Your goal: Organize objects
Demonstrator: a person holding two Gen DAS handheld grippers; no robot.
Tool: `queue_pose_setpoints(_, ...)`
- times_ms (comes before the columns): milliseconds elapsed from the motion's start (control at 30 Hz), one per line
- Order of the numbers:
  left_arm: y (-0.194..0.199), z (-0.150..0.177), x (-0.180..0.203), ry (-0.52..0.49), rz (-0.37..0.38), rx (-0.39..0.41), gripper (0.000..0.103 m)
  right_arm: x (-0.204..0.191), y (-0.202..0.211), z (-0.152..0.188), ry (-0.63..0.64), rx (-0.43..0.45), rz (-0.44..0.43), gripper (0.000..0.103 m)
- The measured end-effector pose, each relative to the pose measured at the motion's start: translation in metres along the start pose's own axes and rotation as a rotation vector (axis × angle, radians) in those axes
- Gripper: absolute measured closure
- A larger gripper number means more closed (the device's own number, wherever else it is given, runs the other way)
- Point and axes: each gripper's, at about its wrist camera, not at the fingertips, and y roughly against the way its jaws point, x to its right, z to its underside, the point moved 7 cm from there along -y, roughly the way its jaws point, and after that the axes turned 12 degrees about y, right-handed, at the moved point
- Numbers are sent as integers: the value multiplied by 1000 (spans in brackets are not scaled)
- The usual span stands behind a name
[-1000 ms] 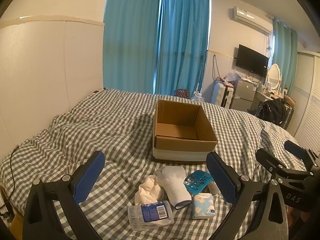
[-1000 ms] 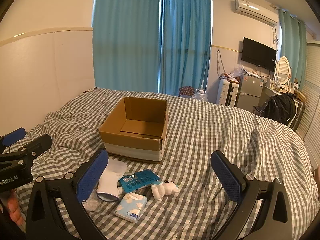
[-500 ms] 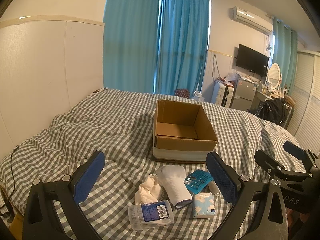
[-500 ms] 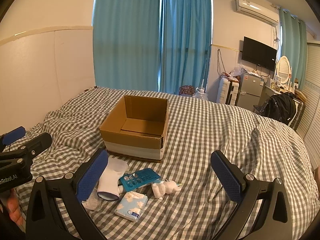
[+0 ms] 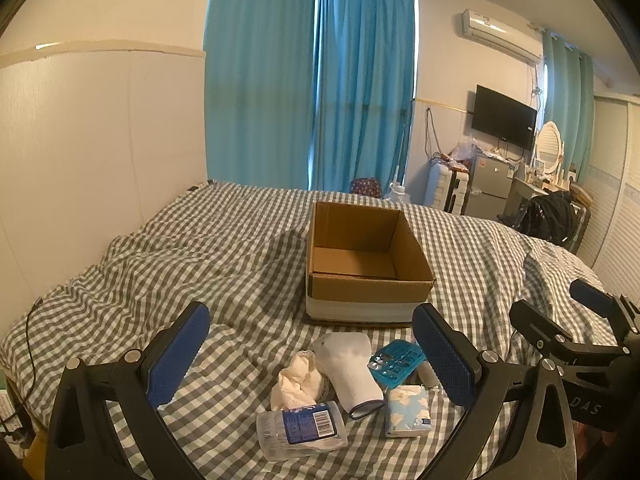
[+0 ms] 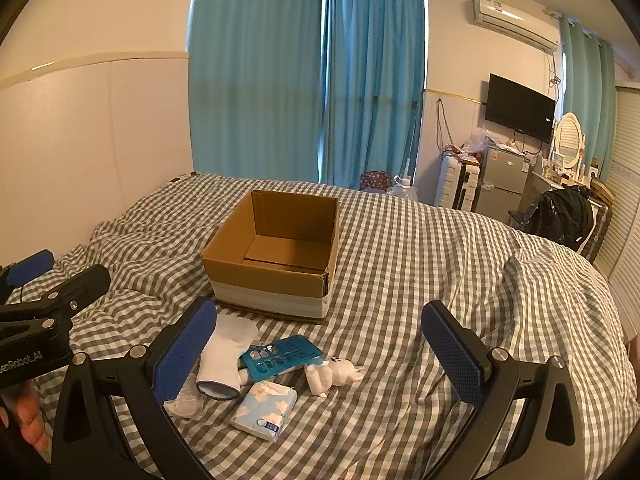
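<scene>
Sitting upright, cardboard box [image 5: 370, 280], flaps open.

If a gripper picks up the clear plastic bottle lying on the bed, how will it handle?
The clear plastic bottle with a blue label looks empty and crumpled, so probably light and apt to buckle when squeezed. It lies on its side on the soft checked bedcover, so rolling seems unlikely.

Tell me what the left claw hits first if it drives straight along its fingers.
Probably the white sock: it lies about centred between the open left claw fingers, with the crumpled tissue just left of it. The cardboard box sits further along. Depth is unclear in the fisheye view.
</scene>
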Motion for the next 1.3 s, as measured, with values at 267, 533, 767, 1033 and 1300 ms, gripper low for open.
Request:
queue_pose_setpoints(267, 10, -3, 10, -22, -16, 19, 0, 9, 15, -3, -8, 28, 4, 0)
queue_pose_setpoints(533, 25, -7, 11, -25, -34, 43, 0, 14, 29, -5, -23, 54, -1, 0)
queue_pose_setpoints(767, 31, -3, 3, -20, -54, 45, 0, 17, 51, -14, -23, 111, -1, 0)
queue_pose_setpoints(1033, -7, 44, -21, -50, -145, -77, 0, 4, 35, 7, -18, 36, -47, 0)
queue_pose_setpoints(1300, -49, 101, -33, -57, -148, -241, 0, -13, -24, 55, 0, -140, -88, 2)
